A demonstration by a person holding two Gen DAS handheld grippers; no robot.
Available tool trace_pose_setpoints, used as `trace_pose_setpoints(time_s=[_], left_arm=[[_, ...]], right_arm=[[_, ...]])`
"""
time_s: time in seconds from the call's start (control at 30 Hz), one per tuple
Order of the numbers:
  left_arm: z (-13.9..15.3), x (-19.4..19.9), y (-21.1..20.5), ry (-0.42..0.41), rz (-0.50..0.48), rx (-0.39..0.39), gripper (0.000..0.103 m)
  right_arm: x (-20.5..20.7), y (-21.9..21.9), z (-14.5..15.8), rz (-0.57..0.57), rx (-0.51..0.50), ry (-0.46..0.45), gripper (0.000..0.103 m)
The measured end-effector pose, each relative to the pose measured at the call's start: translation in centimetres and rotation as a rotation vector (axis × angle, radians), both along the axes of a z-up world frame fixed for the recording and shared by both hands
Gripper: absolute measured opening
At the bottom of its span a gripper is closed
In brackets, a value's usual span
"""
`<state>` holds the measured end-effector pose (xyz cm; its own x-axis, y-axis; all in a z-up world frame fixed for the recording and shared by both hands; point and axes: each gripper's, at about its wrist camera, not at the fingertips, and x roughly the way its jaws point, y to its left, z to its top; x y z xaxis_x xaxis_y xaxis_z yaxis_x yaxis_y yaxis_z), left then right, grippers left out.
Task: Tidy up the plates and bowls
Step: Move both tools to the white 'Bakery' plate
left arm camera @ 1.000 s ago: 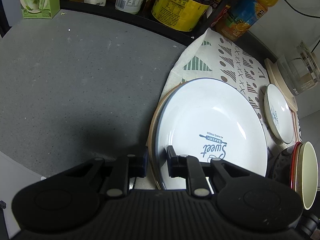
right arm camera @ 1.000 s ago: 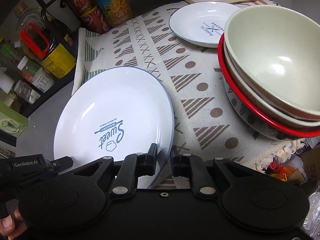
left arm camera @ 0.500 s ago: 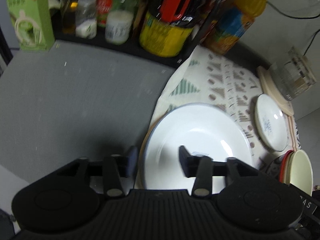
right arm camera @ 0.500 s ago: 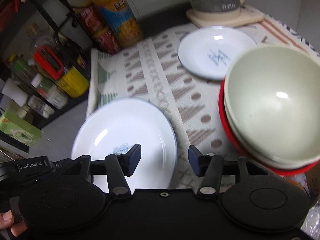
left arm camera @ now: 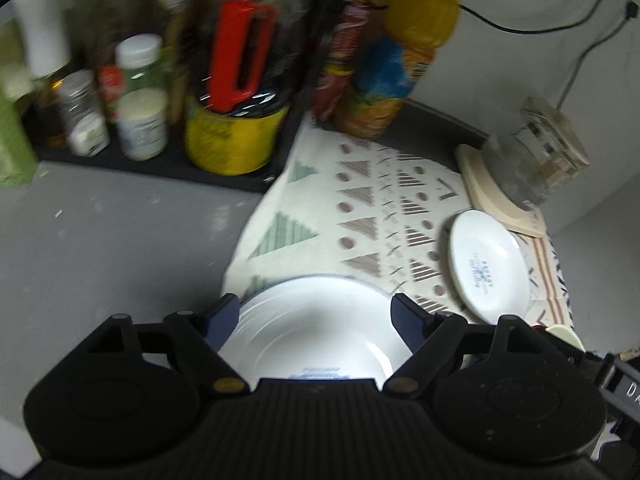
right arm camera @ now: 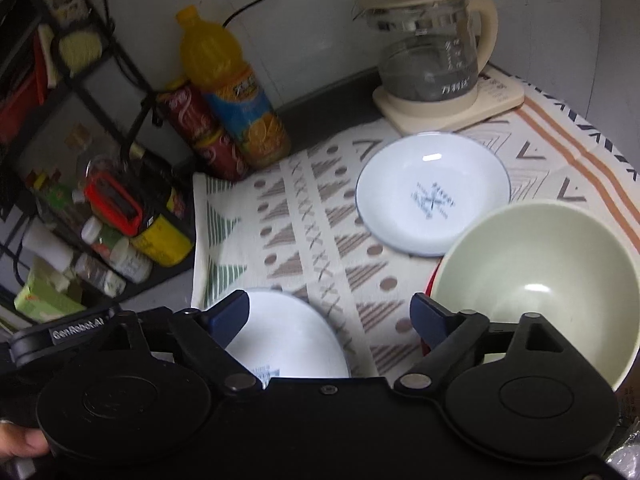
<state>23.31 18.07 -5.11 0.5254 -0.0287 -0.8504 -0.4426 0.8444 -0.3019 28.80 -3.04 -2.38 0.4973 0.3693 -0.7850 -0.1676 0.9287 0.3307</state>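
A large white plate [left arm camera: 316, 328] with blue print lies on the patterned cloth [left arm camera: 372, 208], below my left gripper [left arm camera: 316, 316], which is open and empty above it. It also shows in the right wrist view [right arm camera: 288, 336], under my open, empty right gripper [right arm camera: 332, 316]. A small white plate [right arm camera: 432, 192] lies further back on the cloth; it also shows in the left wrist view [left arm camera: 486, 264]. A stack of bowls [right arm camera: 536, 280], cream on top with a red rim beneath, stands at the right.
A glass kettle [right arm camera: 432, 52] on its cream base stands at the back right. An orange juice bottle [right arm camera: 232, 88] and red cans [right arm camera: 204, 132] stand at the back. A black rack [left arm camera: 160, 92] with jars and bottles is at the left, beside grey counter [left arm camera: 100, 248].
Both grippers have let go of the large plate, opened wide and pulled up and back. The plate now lies flat on the cloth.
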Motion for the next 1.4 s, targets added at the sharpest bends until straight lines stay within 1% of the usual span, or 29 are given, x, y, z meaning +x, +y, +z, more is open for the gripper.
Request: trace_pose_setpoints(time_s=[0.1, 0.17, 0.23, 0.33, 0.63, 0.83, 0.93, 1.03, 1.17, 1.23, 1.33, 1.4], left_arm=[[0.2, 1.5, -0.2, -0.022, -0.041, -0.023, 0.081], [0.4, 2.6, -0.4, -0.033, -0.072, -0.025, 0.081], [0.6, 3.8, -0.7, -0.047, -0.108, -0.024, 0.081], [0.9, 5.5, -1.3, -0.048, -0.157, -0.022, 0.082], [0.8, 8.8, -3.4, -0.043, -0.246, -0.036, 0.082], [0.3, 10.2, -5.1, -0.031, -0.275, -0.045, 0.082], [0.0, 11.0, -5.8, -0.023, -0.276, -0.054, 0.082], [-0.5, 11.8, -6.3, 0.005, -0.248, -0.061, 0.083], [-1.2, 12.7, -7.0, 0.010, -0.216, -0.091, 0.083], [-1.7, 13.3, -7.3, 0.026, -0.195, -0.098, 0.083], [-2.9, 13.9, -7.6, 0.047, -0.144, -0.131, 0.083], [-3.6, 14.3, -8.1, 0.061, -0.130, -0.142, 0.081]], right_arm=[[1.0, -0.4, 0.6, -0.024, -0.004, -0.026, 0.090], [1.6, -0.9, 0.9, -0.043, -0.004, -0.038, 0.095], [2.1, -1.5, 1.1, -0.069, -0.005, -0.045, 0.096], [2.8, -2.3, 1.3, -0.112, -0.007, -0.054, 0.098], [3.9, -4.6, 1.1, -0.202, -0.025, -0.053, 0.098], [4.7, -6.5, 0.7, -0.227, -0.030, -0.041, 0.099], [5.4, -7.3, 0.2, -0.227, -0.033, -0.031, 0.099], [6.5, -8.1, -0.3, -0.215, -0.033, -0.018, 0.103], [8.1, -9.1, -1.0, -0.194, -0.042, 0.013, 0.103], [9.0, -9.7, -1.4, -0.180, -0.045, 0.024, 0.103], [10.4, -10.8, -2.2, -0.175, -0.041, 0.055, 0.102], [11.3, -11.6, -2.8, -0.173, -0.038, 0.075, 0.101]])
